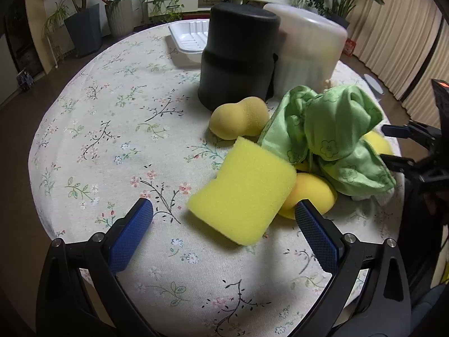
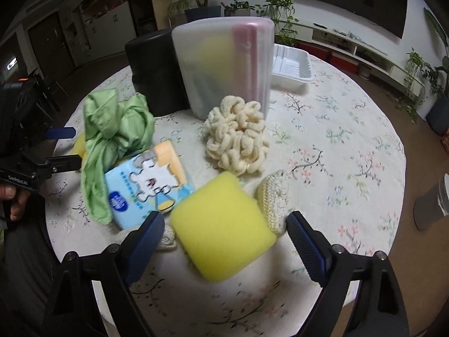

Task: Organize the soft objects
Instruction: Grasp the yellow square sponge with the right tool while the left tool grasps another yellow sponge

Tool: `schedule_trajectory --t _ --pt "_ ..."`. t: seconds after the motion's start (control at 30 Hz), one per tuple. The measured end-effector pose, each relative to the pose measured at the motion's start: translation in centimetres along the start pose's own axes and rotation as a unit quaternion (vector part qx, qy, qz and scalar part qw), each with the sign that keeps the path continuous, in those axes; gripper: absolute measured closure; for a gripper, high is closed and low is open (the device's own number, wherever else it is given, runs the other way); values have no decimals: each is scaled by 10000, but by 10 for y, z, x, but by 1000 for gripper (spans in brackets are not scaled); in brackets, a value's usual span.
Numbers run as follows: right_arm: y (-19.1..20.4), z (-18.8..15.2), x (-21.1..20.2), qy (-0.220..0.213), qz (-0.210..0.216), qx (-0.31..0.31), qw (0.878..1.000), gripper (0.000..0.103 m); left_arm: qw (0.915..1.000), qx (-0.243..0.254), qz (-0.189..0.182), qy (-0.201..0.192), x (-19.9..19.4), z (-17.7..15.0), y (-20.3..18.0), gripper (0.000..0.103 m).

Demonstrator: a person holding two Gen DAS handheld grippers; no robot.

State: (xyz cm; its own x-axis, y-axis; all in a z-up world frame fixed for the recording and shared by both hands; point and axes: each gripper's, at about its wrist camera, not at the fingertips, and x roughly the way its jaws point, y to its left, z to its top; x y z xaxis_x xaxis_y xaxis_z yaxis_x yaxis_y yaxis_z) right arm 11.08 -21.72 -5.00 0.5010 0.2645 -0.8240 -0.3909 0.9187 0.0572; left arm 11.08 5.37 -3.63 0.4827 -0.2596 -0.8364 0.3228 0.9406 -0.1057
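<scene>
A round table with a floral cloth point(image 1: 112, 129) holds soft things. In the left wrist view my left gripper point(image 1: 224, 221) is open, its fingers on either side of a yellow sponge point(image 1: 241, 191) without touching it. Behind lie a peanut-shaped sponge point(image 1: 238, 118), a round yellow sponge point(image 1: 308, 193) and a crumpled green cloth point(image 1: 334, 137). In the right wrist view my right gripper point(image 2: 224, 233) is open around another yellow sponge point(image 2: 221, 230), not pressing it. Near it lie a knitted pad point(image 2: 273, 196), a cream chenille scrubber point(image 2: 237, 137), a packaged sponge point(image 2: 148, 182) and the green cloth point(image 2: 112, 132).
A black cylinder container point(image 1: 238, 56) and a translucent white container point(image 1: 311, 53) stand at the table's middle, a white plastic tray point(image 1: 188, 38) behind them. The translucent container point(image 2: 224, 64) holds items. Potted plants and a low shelf ring the room. The other gripper point(image 2: 60, 147) shows at the left.
</scene>
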Motion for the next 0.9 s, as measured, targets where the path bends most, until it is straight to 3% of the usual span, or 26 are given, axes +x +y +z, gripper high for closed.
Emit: schedule_trajectory --t 0.07,0.2,0.37,0.5,0.63,0.9 --pt "-4 4 0 75 105 -35 9999 20 9999 46 -107 -86 -6 -2 -2 0" --pt "4 -1 -6 239 317 -512 9979 20 9990 251 -354 -105 -10 -3 -8 0" --pt "10 -12 1 472 226 -778 9956 20 9982 541 -246 -117 -14 0 -10 0" --pt "10 -5 14 587 317 -803 9945 20 9949 980 -174 -128 -11 5 -12 0" --pt "13 5 29 656 409 -1025 9917 21 9935 1108 -264 20 0 9 -9 0" --pt "-2 2 18 664 563 -924 9919 43 9884 1444 -466 107 11 21 -9 0"
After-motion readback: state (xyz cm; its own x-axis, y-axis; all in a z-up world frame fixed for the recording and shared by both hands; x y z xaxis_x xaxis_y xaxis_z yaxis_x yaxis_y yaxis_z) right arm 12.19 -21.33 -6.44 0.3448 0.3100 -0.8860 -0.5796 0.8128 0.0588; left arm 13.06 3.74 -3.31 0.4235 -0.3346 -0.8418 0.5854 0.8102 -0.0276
